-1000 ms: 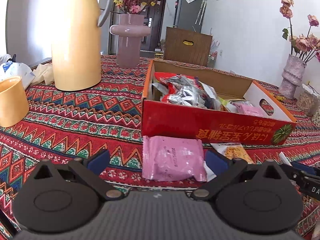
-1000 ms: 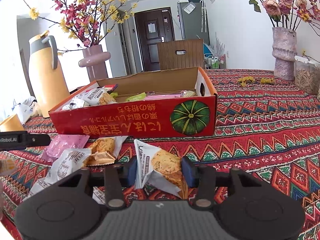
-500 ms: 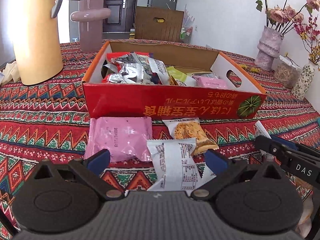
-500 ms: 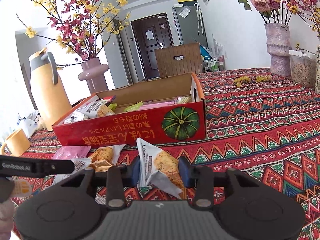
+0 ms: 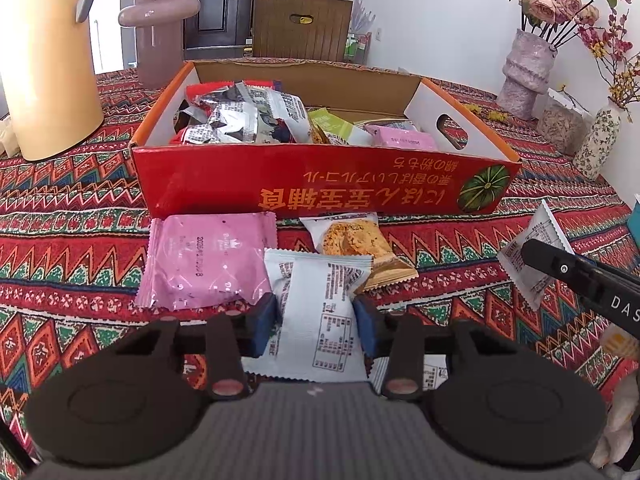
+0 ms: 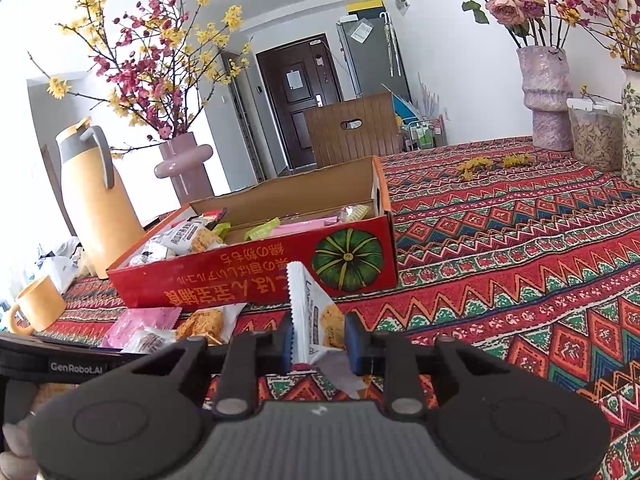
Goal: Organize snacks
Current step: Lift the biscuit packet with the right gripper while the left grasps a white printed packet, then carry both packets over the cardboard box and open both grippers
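The left gripper (image 5: pixel 316 320) has just been closing, and its blue pads now pinch the near half of a white snack packet (image 5: pixel 316 300) that lies label-side up on the patterned tablecloth (image 5: pixel 68 216), just in front of the red cardboard box (image 5: pixel 320 184). The right gripper (image 6: pixel 314 340) has also just been closing and pinches a second white cookie packet (image 6: pixel 316 312), which stands on edge with its serrated top seal pointing up, over the cloth to the right of the loose pile. Both packets look like thin, glossy film around a single biscuit: very light, crinkly, a little slick, puffed with air, so they will probably give under the pads before the grip firms. The contents are likely brittle, so a gentle squeeze across the flat body, clear of the flimsy crimped ends, seems the safer hold. To the left of the held white packet, touching it, lies a matte pink packet (image 5: pixel 208 260), square and pillow-shaped; beyond it, a clear-fronted packet showing a golden crumbly cake (image 5: pixel 356 244) is partly tucked under the white one. The box is stiff corrugated board, red printed outside and plain brown inside, already holding crumpled silver-foil wrappers at its left end and green and pink packets to the right. The cloth is woven, in zigzag bands.
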The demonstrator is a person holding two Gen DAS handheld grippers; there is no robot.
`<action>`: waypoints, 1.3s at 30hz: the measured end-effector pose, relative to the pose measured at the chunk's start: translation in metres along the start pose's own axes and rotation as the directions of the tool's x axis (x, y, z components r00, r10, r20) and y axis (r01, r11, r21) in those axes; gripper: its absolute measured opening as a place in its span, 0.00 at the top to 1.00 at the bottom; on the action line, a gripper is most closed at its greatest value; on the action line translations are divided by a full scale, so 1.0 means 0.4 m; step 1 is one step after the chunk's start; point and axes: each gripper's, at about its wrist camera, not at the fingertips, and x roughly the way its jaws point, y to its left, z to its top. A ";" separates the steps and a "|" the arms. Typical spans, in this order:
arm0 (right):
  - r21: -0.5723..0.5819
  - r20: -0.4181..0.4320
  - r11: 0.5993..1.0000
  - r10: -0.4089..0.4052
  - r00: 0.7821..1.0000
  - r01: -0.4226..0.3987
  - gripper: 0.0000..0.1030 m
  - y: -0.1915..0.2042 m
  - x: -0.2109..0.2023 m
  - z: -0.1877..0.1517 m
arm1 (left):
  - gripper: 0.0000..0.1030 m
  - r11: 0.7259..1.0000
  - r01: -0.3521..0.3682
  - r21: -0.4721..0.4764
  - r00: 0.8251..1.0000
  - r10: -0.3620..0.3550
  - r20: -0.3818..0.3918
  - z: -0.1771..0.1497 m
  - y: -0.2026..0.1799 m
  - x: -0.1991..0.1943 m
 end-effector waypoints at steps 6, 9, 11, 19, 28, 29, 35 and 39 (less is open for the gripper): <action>0.014 0.016 1.000 -0.007 1.000 0.006 0.83 -0.009 -0.011 0.006 | 0.58 1.000 0.002 -0.004 0.999 -0.002 0.034 0.006 0.003 -0.025; 0.012 0.023 1.000 -0.006 1.000 0.005 0.87 -0.008 -0.016 0.009 | 0.58 1.000 0.003 -0.004 0.999 -0.003 0.048 0.008 0.004 -0.036; 0.010 0.026 1.000 -0.004 1.000 0.004 0.87 -0.006 -0.019 0.010 | 0.58 1.000 0.004 -0.004 0.998 -0.004 0.057 0.010 0.006 -0.043; -0.003 0.055 1.000 -0.003 0.998 0.003 0.91 0.003 -0.030 0.029 | 0.58 1.000 0.006 -0.005 0.995 -0.006 0.098 0.026 0.009 -0.067; -0.021 0.087 1.000 0.002 0.996 0.000 0.91 0.015 -0.036 0.058 | 0.58 1.000 0.015 0.007 0.990 -0.016 0.143 0.058 0.003 -0.089; -0.026 0.093 1.000 0.004 0.996 -0.002 0.91 0.018 -0.036 0.063 | 0.58 1.000 0.014 0.010 0.989 -0.016 0.150 0.064 0.001 -0.092; -0.043 0.137 0.999 0.016 0.990 -0.010 0.91 0.032 -0.037 0.108 | 0.58 0.999 0.007 0.040 0.980 -0.015 0.198 0.106 -0.022 -0.111; -0.055 0.173 0.998 0.027 0.985 -0.017 0.91 0.041 -0.033 0.147 | 0.58 0.998 -0.001 0.057 0.973 -0.013 0.229 0.141 -0.037 -0.114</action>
